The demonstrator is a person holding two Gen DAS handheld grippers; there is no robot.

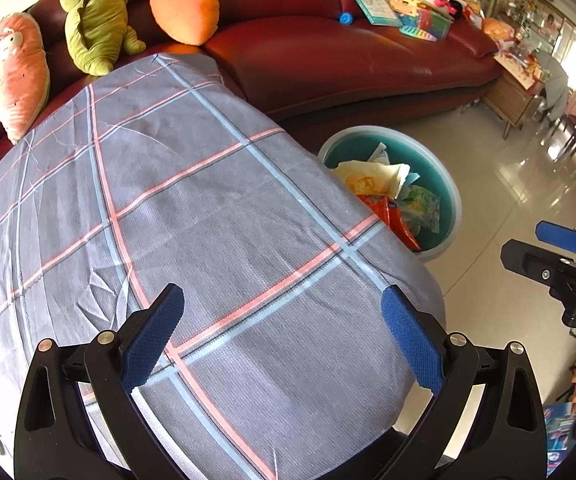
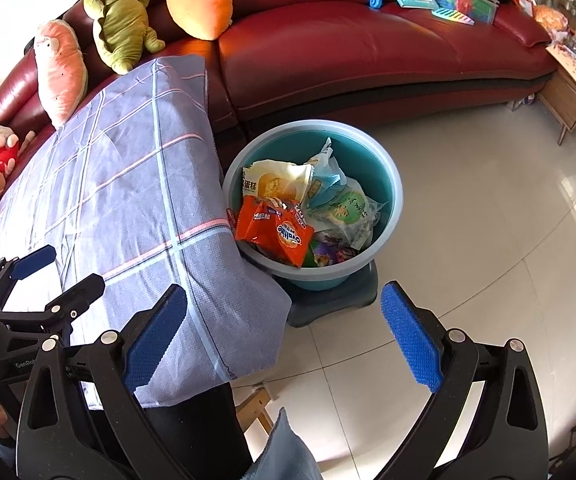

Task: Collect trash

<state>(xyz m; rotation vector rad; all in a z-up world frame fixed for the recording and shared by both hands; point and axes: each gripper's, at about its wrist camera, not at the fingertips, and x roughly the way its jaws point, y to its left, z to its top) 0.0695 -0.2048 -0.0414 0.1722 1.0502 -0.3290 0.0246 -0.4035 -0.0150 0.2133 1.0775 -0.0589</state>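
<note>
Left wrist view: left gripper (image 1: 283, 340) spread wide, empty, over the checked cloth (image 1: 207, 208); no wrappers visible on it.
Right wrist view: right gripper (image 2: 283, 340) wide apart, empty, above floor by the table corner.
Trash: wrappers (image 2: 275, 232) piled in the teal basin (image 2: 392, 216) (orange packet draped over its rim).
Progress: apparently near done; nothing loose in sight.

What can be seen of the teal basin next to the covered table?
The teal basin is round, looks like plastic, with a paler rim, and stands upright on a dark low stand on the tiled floor, beside the cloth-covered table and in front of the red sofa. It holds crumpled snack wrappers, among them an orange packet draped over the near rim and a green-and-white bag. Neither hand-held gripper touches it.
</note>
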